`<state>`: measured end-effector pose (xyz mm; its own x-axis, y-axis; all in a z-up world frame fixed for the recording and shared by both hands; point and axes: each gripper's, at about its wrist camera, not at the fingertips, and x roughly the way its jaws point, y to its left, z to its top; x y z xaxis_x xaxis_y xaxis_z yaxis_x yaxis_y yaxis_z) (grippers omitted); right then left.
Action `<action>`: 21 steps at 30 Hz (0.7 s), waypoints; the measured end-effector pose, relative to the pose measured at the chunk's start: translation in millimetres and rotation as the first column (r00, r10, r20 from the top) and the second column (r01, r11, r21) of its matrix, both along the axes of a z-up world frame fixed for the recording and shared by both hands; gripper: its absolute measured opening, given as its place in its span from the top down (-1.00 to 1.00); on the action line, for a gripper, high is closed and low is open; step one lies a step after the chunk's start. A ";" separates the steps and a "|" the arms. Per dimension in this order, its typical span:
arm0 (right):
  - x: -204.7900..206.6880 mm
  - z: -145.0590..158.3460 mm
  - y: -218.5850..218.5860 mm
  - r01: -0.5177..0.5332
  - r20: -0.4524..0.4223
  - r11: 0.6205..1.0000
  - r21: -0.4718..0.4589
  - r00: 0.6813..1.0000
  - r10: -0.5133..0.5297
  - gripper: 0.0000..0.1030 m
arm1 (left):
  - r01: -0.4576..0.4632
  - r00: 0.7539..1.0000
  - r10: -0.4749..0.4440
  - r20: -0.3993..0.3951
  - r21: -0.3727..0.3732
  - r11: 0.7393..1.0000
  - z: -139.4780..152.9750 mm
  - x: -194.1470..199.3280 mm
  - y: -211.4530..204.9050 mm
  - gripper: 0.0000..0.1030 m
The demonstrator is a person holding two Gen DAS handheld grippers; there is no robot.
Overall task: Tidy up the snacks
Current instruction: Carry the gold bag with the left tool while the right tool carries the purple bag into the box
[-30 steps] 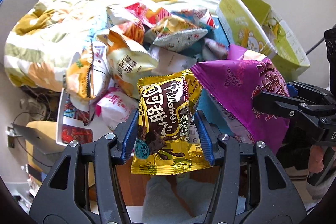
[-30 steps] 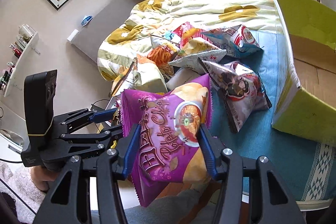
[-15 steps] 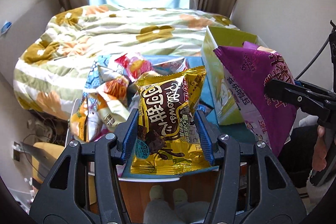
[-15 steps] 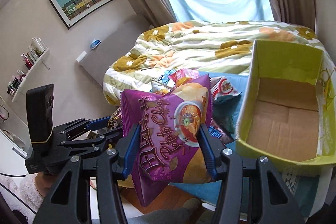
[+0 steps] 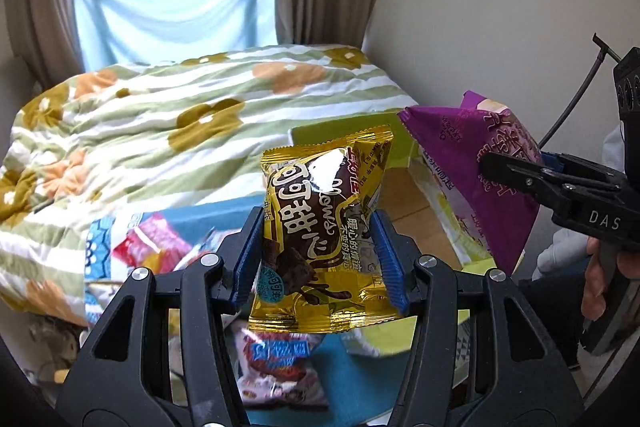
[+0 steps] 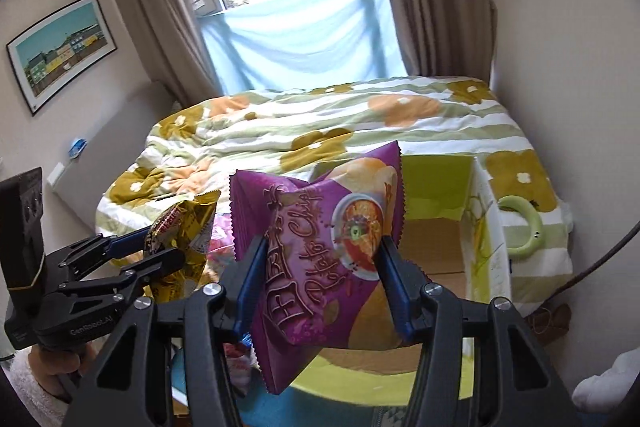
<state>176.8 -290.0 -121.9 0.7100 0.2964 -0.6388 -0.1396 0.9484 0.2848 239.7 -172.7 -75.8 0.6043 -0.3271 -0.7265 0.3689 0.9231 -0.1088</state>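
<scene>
Gold foil catches the light on the snack packet that is clamped between the blue pads of the left gripper; the fingers are closed to a narrow gap and pressed against both sides of the packet, which is held upright and clear of the bed. In the right wrist view the same gold packet is seen at the left, pinched by the left gripper, with a hand wrapped around the handle.

A purple potato chip bag is gripped in the right gripper, whose fingers are likewise drawn in and squeezed against the bag's sides. From the left wrist view the purple bag is seen at the right, held in the air by the right gripper, with a hand on its handle.

Directly behind and below the purple bag an open yellow-green cardboard box is set on the bed, its brown floor visible. More snack packs are left lying on a blue cloth below the left gripper. A flowered quilt is spread over the bed, and a pale green ring is laid on it just beside the box.
</scene>
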 end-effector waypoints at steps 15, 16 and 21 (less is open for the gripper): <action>88.3 -53.4 -64.3 0.275 -0.160 0.959 -0.065 0.946 -0.282 0.03 | 0.125 0.981 -0.107 -0.160 0.101 0.987 -90.6 141.4 -93.6 0.04; 90.3 -57.5 -68.2 0.277 -0.166 0.959 -0.064 0.944 -0.284 0.03 | 0.114 0.984 -0.096 -0.153 0.113 0.987 -93.8 143.5 -95.8 -0.02; 100.1 -70.2 -80.3 0.246 -0.190 0.968 -0.055 0.949 -0.252 0.02 | 0.027 0.993 -0.007 -0.120 0.169 0.985 -99.3 145.1 -99.0 -0.99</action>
<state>276.9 -370.3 -192.2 0.6203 0.1042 -0.7774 0.1570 0.9546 0.2532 384.8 -271.8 -175.1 0.5056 -0.2017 -0.8389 0.3786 0.9256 0.0056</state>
